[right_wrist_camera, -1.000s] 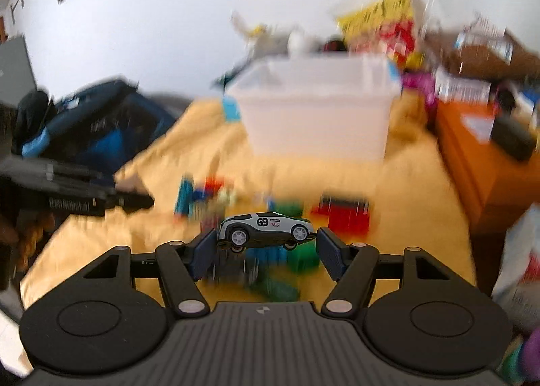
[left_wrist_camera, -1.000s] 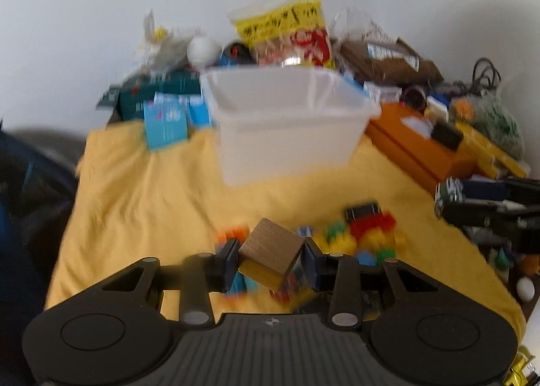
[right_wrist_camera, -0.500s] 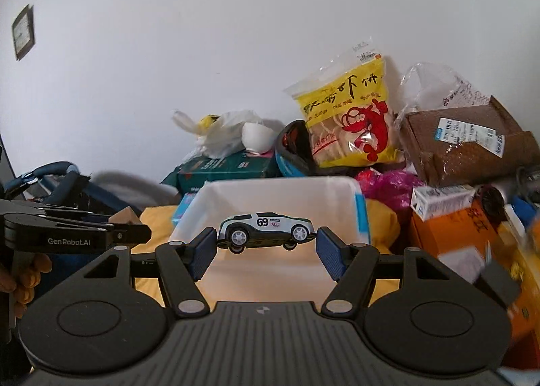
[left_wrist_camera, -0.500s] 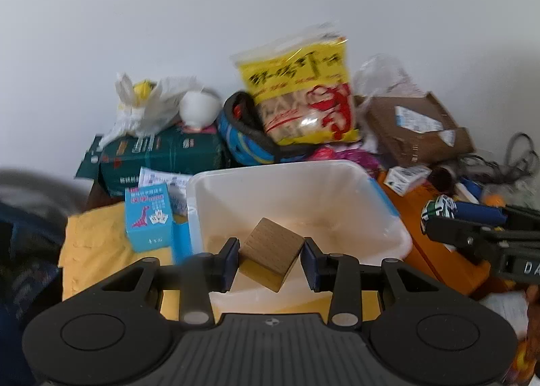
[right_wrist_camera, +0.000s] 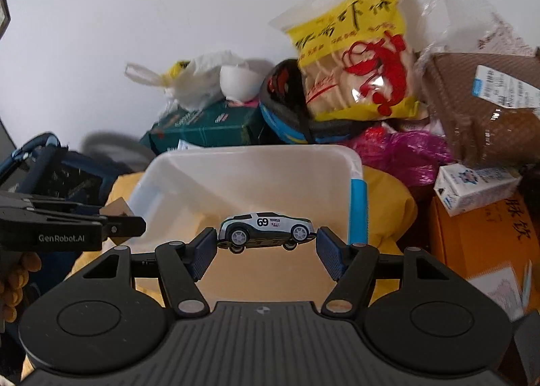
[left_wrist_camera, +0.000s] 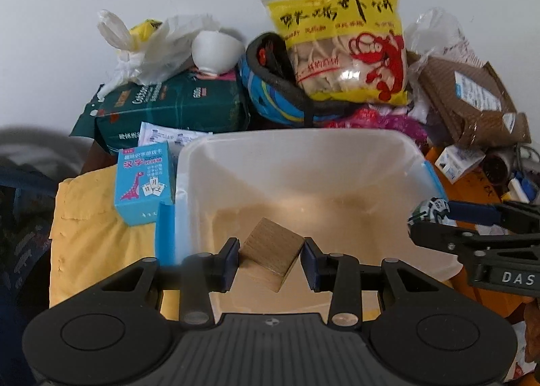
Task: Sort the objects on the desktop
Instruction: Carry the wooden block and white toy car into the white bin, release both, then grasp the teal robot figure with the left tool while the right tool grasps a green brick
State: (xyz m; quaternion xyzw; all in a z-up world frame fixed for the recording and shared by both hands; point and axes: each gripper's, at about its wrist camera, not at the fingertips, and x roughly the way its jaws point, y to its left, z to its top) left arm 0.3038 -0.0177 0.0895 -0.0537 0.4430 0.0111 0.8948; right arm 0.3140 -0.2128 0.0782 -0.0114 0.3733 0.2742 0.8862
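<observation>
My left gripper (left_wrist_camera: pixel 270 259) is shut on a wooden cube (left_wrist_camera: pixel 271 252), tilted on one corner, and holds it over the near part of a translucent white plastic bin (left_wrist_camera: pixel 202 183). My right gripper (right_wrist_camera: pixel 266 244) is shut on a small white toy car (right_wrist_camera: pixel 266 229) marked 69 and holds it level over the same bin (right_wrist_camera: pixel 337 156). The bin's inside shows nothing in it. The right gripper with the car (left_wrist_camera: pixel 430 212) shows at the bin's right rim in the left wrist view. The left gripper with the cube (right_wrist_camera: pixel 116 210) shows at the bin's left rim in the right wrist view.
The bin stands on a yellow cloth (left_wrist_camera: pixel 87 217). A blue card box (left_wrist_camera: pixel 143 183) stands left of it. Behind are a green package (left_wrist_camera: pixel 168 109), a white bag (left_wrist_camera: pixel 148 45), a helmet (left_wrist_camera: pixel 270 88), a yellow snack bag (left_wrist_camera: pixel 344 45), a brown parcel (left_wrist_camera: pixel 472 99). An orange box (right_wrist_camera: pixel 479 237) lies right.
Both grippers have risen from the toy blocks on the cloth and moved forward over the bin, each still holding its object. The bin is now closer and seen from above.
</observation>
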